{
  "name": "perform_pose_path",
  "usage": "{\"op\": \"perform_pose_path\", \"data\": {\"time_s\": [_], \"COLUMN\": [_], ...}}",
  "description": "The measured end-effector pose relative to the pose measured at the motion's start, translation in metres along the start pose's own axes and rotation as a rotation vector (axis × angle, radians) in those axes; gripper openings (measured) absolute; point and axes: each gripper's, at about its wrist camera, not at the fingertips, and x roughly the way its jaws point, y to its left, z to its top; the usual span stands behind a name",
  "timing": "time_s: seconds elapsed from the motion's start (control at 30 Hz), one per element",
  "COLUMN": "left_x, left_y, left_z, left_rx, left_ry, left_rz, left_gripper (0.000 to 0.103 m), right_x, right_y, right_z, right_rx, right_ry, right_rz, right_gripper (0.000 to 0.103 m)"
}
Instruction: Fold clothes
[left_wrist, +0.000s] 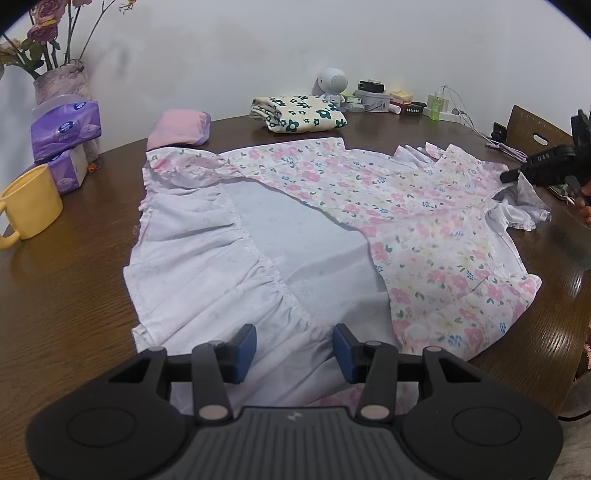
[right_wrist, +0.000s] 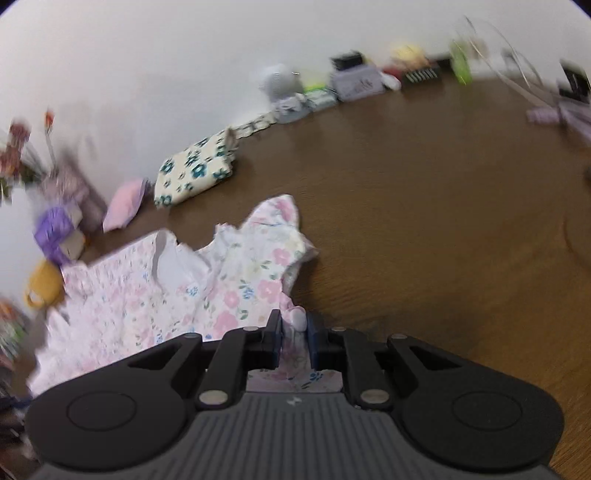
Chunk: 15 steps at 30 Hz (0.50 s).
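A pink-flowered white cotton dress (left_wrist: 406, 221) lies spread on the brown wooden counter (left_wrist: 66, 295), one side folded inward. The right gripper (right_wrist: 294, 334) has its jaws pinched on the sleeve at three o'clock — the next move likely carries it inward. The left gripper (left_wrist: 294, 345) hovers over the hem at six o'clock, jaws apart and empty.

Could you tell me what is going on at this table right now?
A person is folding a floral dress spread on a brown table, one handheld gripper in each hand. The right gripper is pinching a bunch of the dress's fabric at its edge. The left gripper hovers open over the pale turned-over part, gripping nothing. A folded flowered cloth already lies near the wall.
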Motion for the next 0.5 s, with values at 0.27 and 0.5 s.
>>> {"op": "perform_pose_path", "data": {"time_s": [0.27,0.5], "left_x": [0.001,0.000], "left_y": [0.004,0.002], "left_z": [0.000,0.001], "left_rx": [-0.002,-0.011], "left_ry": [0.008,0.011], "left_rz": [0.003,0.016], "left_gripper": [0.045,0.046], "right_x": [-0.008,0.030], "right_y": [-0.009,-0.012], "right_z": [0.009,0.056], "right_rx": [0.013,0.078], "right_ry": [-0.032,0.000], "right_rz": [0.009,0.073], "right_gripper": [0.044,0.047]}}
